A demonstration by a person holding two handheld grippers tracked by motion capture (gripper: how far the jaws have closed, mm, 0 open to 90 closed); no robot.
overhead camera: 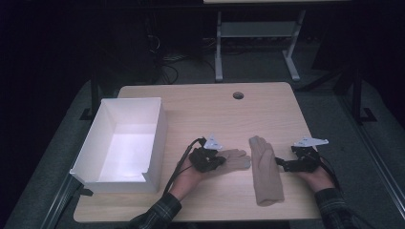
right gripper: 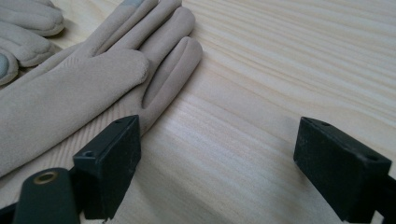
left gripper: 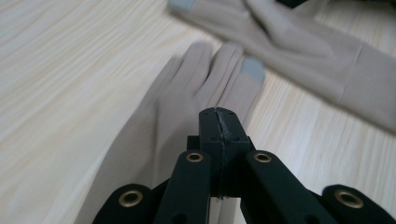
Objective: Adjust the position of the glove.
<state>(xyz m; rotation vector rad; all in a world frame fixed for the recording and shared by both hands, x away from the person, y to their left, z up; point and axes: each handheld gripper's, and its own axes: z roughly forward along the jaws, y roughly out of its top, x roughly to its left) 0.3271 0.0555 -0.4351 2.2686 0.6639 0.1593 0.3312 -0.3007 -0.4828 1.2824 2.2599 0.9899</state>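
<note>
Centrally, low in the high view, two beige gloves lie on the table. One glove lies crosswise at lower centre, its fingers pointing to the frame's right; its cuff end sits under the left gripper, whose jaws are pressed fully together. In the left gripper view the closed jaw tips stand over the glove's palm, a thin seam showing between them; whether cloth is pinched there cannot be told. The second glove lies lengthwise just to the right, fingers toward the top of the frame, cuff toward the bottom edge. The right gripper rests beside its right edge with jaws wide apart, holding nothing; in the right gripper view the left jaw stands close against the edge of that glove, the right jaw over bare wood at lower right. Both gloves are soft, matte knit fabric, flat and hand-shaped, and grey fingertip patches show on them. The table is pale wood-grain laminate with rounded corners and one round hole near its upper edge. One white rectangular box, open-topped with thin walls, stands at the left of the table. Count: two gloves, two grippers, one box.
</note>
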